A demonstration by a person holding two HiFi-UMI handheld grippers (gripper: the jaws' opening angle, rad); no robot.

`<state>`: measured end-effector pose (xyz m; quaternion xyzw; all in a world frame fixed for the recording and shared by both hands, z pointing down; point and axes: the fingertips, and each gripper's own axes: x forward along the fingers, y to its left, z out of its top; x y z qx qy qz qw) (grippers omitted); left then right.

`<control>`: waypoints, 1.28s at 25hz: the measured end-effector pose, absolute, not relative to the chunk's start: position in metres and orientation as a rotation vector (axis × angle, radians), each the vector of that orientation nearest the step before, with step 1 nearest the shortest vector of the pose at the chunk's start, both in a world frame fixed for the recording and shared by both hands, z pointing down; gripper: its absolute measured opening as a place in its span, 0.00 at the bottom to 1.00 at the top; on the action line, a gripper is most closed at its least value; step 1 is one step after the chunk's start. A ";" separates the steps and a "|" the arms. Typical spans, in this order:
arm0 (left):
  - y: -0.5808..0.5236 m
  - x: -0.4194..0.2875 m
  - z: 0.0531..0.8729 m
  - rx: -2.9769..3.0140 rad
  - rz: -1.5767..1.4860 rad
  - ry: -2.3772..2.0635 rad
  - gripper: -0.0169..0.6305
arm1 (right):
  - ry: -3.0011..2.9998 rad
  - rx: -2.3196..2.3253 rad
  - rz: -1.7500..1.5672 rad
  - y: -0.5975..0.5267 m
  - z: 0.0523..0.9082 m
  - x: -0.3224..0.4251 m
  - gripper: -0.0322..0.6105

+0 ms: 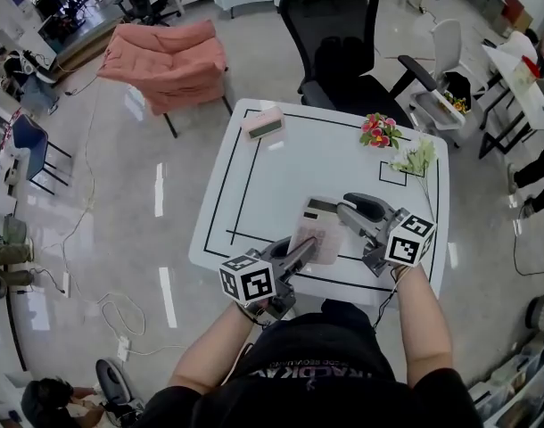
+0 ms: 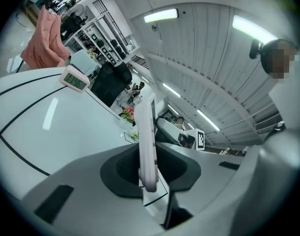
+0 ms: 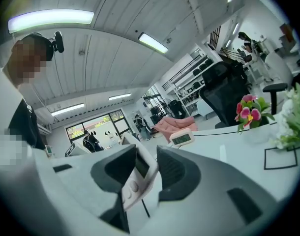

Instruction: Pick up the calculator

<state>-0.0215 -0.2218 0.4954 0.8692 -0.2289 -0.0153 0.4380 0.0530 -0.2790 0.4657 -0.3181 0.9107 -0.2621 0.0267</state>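
Note:
A pale pink calculator (image 1: 315, 230) hangs tilted above the white table (image 1: 281, 163) near its front edge. My left gripper (image 1: 300, 250) is shut on its near lower corner. In the left gripper view the calculator (image 2: 149, 146) stands edge-on between the dark pads, at the left gripper (image 2: 149, 170). My right gripper (image 1: 345, 210) reaches its upper right side. In the right gripper view the calculator (image 3: 135, 181) leans against one jaw of the right gripper (image 3: 146, 173), with a gap to the other, so that gripper is open around it.
A pink desk clock (image 1: 263, 123) sits at the table's far left. Red flowers (image 1: 379, 130) and a white sprig (image 1: 415, 159) lie at the far right. A black office chair (image 1: 343, 52) stands behind the table, a pink seat (image 1: 165, 61) to its left.

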 end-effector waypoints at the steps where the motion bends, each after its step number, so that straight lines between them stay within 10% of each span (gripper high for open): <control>1: -0.222 -0.023 0.494 2.166 -0.044 -0.573 0.14 | 2.810 -1.005 -0.806 -0.278 0.467 0.053 0.24; 32: -0.181 -0.079 0.439 2.449 -0.027 -0.741 0.13 | 2.598 -1.729 -0.318 -0.154 0.405 0.072 0.05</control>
